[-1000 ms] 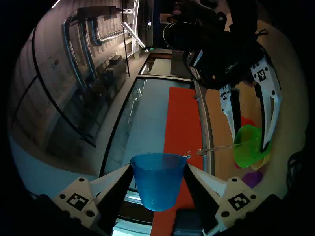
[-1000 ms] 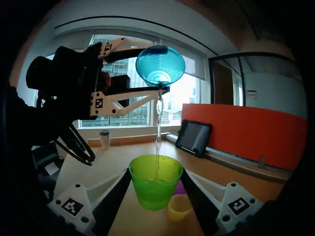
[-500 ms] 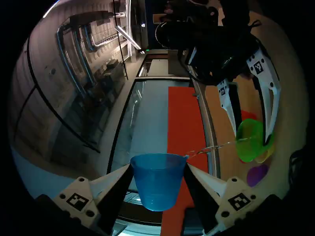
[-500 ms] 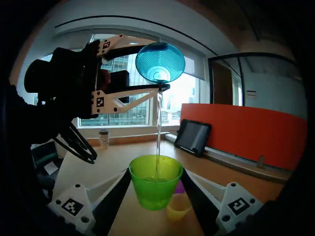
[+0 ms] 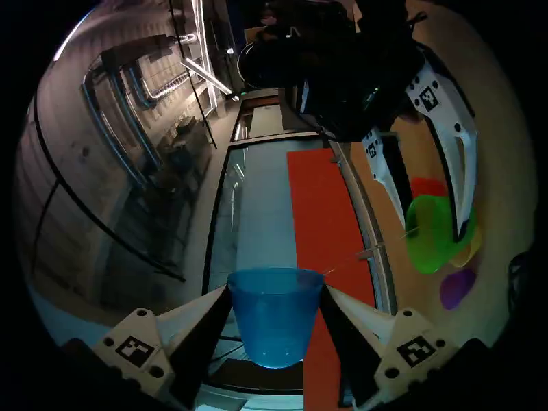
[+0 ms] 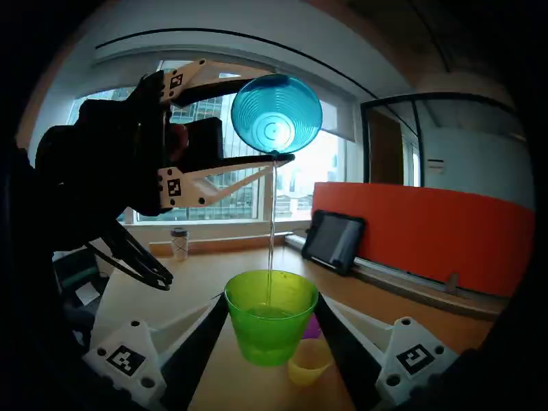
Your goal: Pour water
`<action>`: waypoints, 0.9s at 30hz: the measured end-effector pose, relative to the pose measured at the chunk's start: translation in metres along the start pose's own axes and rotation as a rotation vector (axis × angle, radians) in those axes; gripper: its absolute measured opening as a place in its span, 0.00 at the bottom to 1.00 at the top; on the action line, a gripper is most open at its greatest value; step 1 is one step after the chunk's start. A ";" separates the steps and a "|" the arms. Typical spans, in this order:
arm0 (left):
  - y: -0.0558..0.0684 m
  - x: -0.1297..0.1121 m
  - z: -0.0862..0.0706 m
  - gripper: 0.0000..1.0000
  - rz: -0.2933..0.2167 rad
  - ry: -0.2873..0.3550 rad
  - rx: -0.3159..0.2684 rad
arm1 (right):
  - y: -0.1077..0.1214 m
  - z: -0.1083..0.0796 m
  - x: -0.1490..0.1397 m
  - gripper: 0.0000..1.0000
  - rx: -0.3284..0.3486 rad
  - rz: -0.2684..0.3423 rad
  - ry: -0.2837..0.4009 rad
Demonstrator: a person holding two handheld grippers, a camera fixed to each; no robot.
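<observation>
The left gripper [image 5: 275, 293] is clamped on a blue cup [image 5: 274, 322], both fingers pressed against its sides; the right gripper [image 6: 272, 305] is likewise closed around a green cup [image 6: 270, 335], its fingers tight on either flank; the blue cup lies tipped over high above the green one, its long axis close to level and its mouth turned toward the right gripper's camera, lip lowest; a thin stream of water [image 6: 271, 233] drops from that lip straight into the green cup, which stands upright with its mouth up (some water already sits in it); just behind the green cup on the wooden table [image 6: 192, 274] are a yellow cup [image 6: 308, 363] and a purple cup [image 5: 457, 288]; farther right a dark tablet [image 6: 333, 241] leans near an orange partition [image 6: 438, 226]; a paper cup [image 6: 179, 243] stands far left by the window.
</observation>
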State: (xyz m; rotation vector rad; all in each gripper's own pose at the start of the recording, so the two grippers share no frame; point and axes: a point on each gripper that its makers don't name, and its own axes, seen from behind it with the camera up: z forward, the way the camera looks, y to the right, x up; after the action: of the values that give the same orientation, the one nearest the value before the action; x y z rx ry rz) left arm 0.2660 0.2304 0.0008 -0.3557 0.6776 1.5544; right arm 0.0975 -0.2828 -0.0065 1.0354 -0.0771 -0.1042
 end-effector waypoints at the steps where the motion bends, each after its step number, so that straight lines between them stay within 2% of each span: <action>1: 0.001 0.001 0.000 0.87 0.008 0.001 -0.001 | 0.000 0.000 0.000 0.92 0.000 0.000 0.000; 8: 0.004 0.005 0.001 0.87 0.027 0.008 0.002 | 0.000 0.000 0.001 0.92 -0.002 0.000 0.004; 15: 0.004 0.005 0.000 0.87 0.003 0.009 0.002 | -0.001 0.000 0.002 0.92 -0.003 0.001 0.006; 20: 0.005 0.000 0.001 0.87 -0.078 0.002 -0.004 | 0.000 0.000 0.003 0.92 -0.006 0.001 0.011; 23: 0.005 -0.003 0.002 0.87 -0.148 0.001 -0.007 | 0.000 -0.001 0.004 0.92 -0.008 0.003 0.014; 27: 0.003 -0.005 0.004 0.87 -0.267 0.000 -0.009 | 0.003 -0.002 0.003 0.92 -0.013 0.002 0.016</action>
State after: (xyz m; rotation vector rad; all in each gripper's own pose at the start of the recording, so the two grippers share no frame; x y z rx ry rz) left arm 0.2648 0.2284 0.0075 -0.4348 0.5976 1.3038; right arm 0.1007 -0.2804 -0.0052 1.0225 -0.0633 -0.0945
